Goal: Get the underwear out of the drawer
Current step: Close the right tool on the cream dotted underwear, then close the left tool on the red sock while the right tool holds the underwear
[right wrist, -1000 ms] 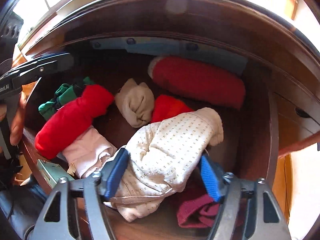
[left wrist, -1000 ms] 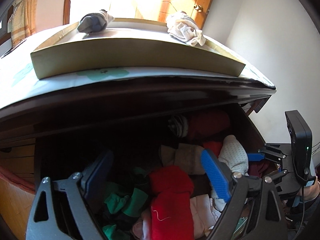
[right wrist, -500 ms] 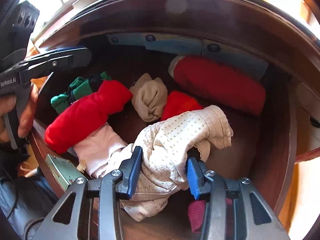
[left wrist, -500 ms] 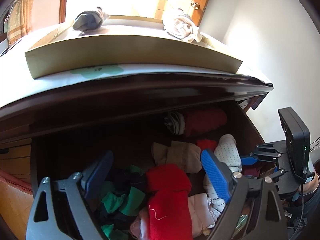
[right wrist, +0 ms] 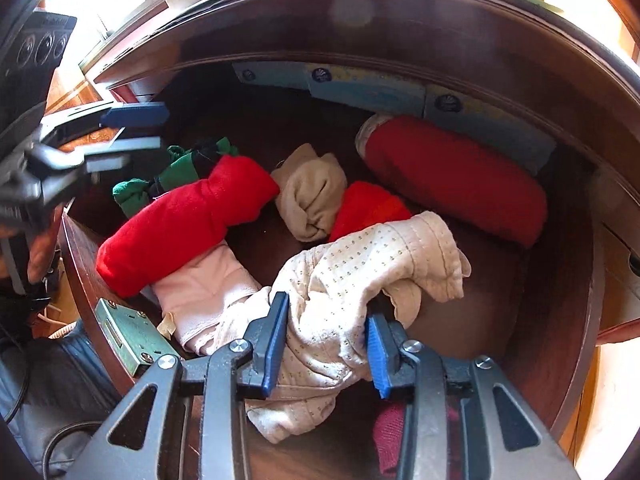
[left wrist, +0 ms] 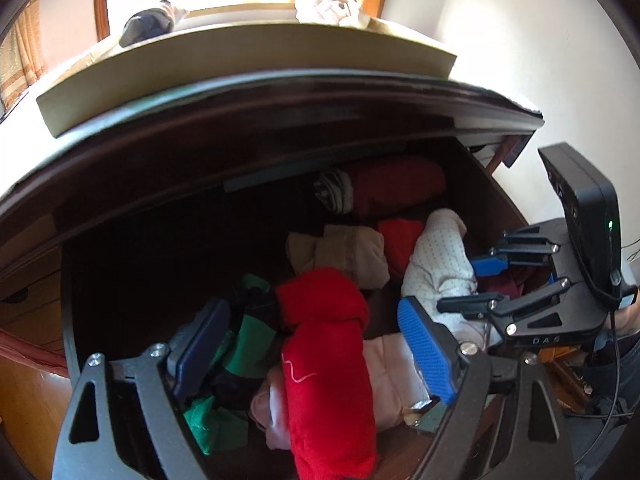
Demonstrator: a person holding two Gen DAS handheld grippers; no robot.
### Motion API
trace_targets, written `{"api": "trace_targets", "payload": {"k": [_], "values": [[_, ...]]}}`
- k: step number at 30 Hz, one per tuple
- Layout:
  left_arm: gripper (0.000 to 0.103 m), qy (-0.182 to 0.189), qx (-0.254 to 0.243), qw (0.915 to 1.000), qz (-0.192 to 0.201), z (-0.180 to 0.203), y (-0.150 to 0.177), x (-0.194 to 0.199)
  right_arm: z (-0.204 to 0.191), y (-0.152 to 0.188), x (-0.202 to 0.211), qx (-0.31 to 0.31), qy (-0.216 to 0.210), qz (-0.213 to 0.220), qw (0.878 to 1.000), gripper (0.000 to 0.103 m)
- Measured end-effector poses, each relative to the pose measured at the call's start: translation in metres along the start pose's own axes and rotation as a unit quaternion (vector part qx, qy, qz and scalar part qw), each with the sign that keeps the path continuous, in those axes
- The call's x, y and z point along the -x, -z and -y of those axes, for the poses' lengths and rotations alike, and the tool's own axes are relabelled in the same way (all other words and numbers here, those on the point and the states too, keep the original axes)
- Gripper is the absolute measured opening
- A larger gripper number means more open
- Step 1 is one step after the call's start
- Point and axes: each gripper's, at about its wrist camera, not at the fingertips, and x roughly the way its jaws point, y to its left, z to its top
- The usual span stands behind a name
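Note:
The dark wooden drawer (right wrist: 84,260) stands pulled out and holds several rolled garments. My right gripper (right wrist: 326,320) is at its front right, jaws closing, both blue pads pressed into the bunched cream dotted underwear (right wrist: 360,264). The left wrist view shows that gripper (left wrist: 468,284) pinching the same cream piece (left wrist: 436,256). My left gripper (left wrist: 312,308) hangs over the front left of the drawer. Its jaws are wide and closing, and the bright red roll (left wrist: 328,360) lies between the pads untouched. From the right wrist camera, the left gripper (right wrist: 158,128) is above a green and black garment (right wrist: 176,172).
The drawer also holds a beige roll (right wrist: 312,196), a small red piece (right wrist: 368,208), a long dark red roll (right wrist: 452,176) at the back, a pink garment (right wrist: 200,284) and a maroon one (right wrist: 392,436). A metal lock plate (right wrist: 128,332) sits on the front wall. A shallow tray (left wrist: 240,64) on top carries two bundles.
The right jaws came together on the cream dotted underwear, which now bunches between the pads. The left gripper moved closer in over the drawer, above the red roll.

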Motion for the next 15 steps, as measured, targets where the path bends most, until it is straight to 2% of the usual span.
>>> {"api": "trace_targets", "payload": {"k": [10, 11, 12, 15], "values": [[0.083, 0.008, -0.042, 0.9941, -0.100, 0.020, 0.008, -0.035, 0.001, 0.000, 0.000, 0.003, -0.006, 0.002, 1.000, 0.039], [0.075, 0.010, -0.044, 0.9932, -0.108, 0.020, 0.008, -0.038, 0.001, 0.000, 0.001, 0.003, -0.007, 0.003, 1.000, 0.039], [0.071, 0.008, -0.045, 0.9928, -0.111, 0.021, 0.008, -0.040, 0.001, 0.000, 0.001, 0.003, -0.008, 0.004, 1.000, 0.039], [0.070, 0.012, -0.041, 0.9926, -0.114, 0.020, 0.007, -0.041, 0.001, 0.001, 0.001, 0.004, -0.007, 0.005, 1.000, 0.039]]}}
